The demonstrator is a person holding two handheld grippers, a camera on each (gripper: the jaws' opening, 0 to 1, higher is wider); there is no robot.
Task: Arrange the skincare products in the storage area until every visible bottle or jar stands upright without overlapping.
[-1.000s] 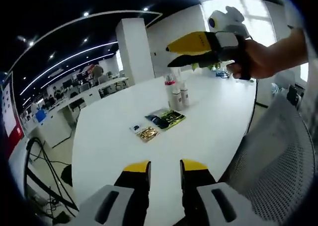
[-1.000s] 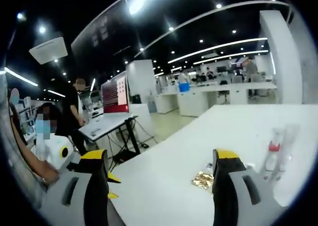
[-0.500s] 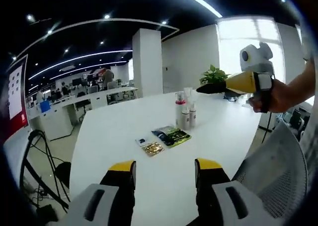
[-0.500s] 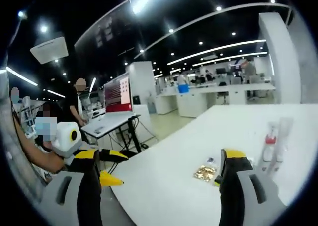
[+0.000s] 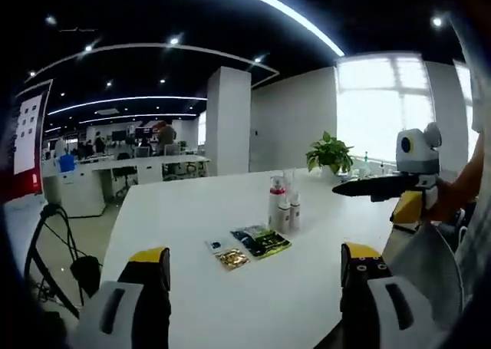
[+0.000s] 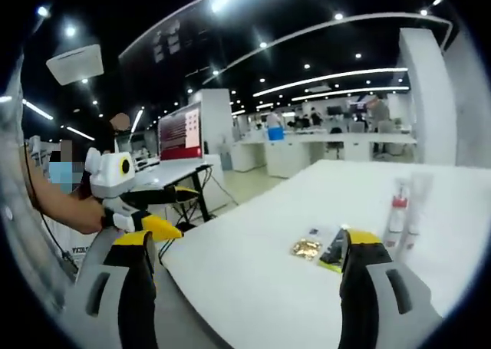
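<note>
Both the left gripper and the right gripper hang empty with fingers wide apart, short of the white counter. Farther on, past flat sachets, the skincare bottles stand touching mid-counter; a wide reach risks toppling that tight cluster.

A white table stands in an open office; flat packets lie on it, a gold one, a green-and-black one just beside that, and a small white one; beyond the table's far end stands a potted plant by a bright window; a white pillar rises behind the table; desks with people lie further back; a red-and-white screen stands on a stand off the table's side.
</note>
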